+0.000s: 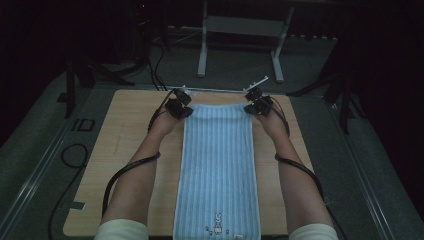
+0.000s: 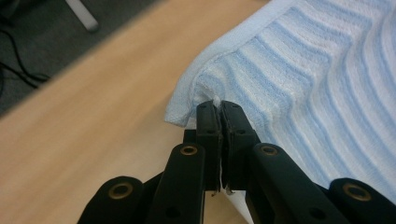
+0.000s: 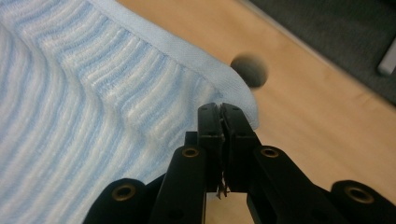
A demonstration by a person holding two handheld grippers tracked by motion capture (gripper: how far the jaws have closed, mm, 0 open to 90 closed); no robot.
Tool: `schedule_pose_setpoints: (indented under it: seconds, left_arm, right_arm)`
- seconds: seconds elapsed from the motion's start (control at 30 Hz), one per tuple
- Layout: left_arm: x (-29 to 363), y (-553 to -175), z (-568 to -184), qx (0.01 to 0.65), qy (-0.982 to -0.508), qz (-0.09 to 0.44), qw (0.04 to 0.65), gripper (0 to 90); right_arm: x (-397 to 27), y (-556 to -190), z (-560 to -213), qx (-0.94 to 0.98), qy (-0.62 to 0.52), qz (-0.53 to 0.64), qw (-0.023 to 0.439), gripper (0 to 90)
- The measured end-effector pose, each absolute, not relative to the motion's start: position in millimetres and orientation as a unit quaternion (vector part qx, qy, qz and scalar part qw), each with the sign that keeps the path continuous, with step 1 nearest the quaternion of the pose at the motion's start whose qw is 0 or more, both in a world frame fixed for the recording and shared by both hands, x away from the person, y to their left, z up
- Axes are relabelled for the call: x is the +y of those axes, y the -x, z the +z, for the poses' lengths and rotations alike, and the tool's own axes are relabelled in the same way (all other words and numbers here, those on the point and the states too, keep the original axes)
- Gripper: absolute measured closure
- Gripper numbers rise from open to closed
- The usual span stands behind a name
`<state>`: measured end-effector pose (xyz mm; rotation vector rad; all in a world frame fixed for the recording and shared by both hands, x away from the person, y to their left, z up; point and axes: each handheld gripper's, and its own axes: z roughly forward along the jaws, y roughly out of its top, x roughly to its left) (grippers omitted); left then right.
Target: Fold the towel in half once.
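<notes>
Blue-and-white striped towel [image 1: 217, 165] laid lengthwise down the wooden table [image 1: 125, 150], far corners lifted. Left gripper [image 2: 219, 109] clamped tight on one far corner, right gripper [image 3: 219, 112] likewise on the other. Probably soft, light, limp, sure to sag between grips; corners at the hem the best hold. No readable writing; small rabbit motif [image 1: 218, 222] near the near edge.

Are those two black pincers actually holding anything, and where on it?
Yes: the blue striped towel. The left gripper pinches one far corner and the right gripper the other, each with its jaws shut on the hemmed edge.
</notes>
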<state>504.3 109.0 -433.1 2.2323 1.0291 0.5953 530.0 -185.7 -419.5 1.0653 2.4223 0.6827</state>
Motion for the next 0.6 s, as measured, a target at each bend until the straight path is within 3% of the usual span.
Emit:
schedule_pose_setpoints:
  seconds: [0.17, 0.2, 0.33, 0.47, 0.6]
  left_arm:
    - [115.0, -505.1, -398.6, 0.377, -0.831, 0.261, 0.314, 87.7]
    - [114.6, -506.2, -387.6, 0.382, -0.829, 0.26, 0.314, 87.7]
    - [108.7, -503.0, -382.6, 0.363, -0.837, 0.262, 0.315, 87.6]
    - [106.2, -500.7, -406.6, 0.356, -0.855, 0.233, 0.295, 87.5]
    - [108.4, -495.1, -434.6, 0.361, -0.863, 0.212, 0.283, 87.5]
  right_arm:
    - [-187.2, -528.1, -388.1, 0.857, -0.368, 0.278, 0.23, 87.0]
    - [-185.7, -527.7, -369.3, 0.853, -0.36, 0.286, 0.246, 87.0]
    - [-184.3, -528.6, -361.5, 0.852, -0.367, 0.286, 0.242, 86.9]
    - [-185.5, -525.6, -384.6, 0.859, -0.37, 0.275, 0.224, 86.9]
    - [-189.3, -516.6, -431.9, 0.871, -0.372, 0.264, 0.184, 86.9]
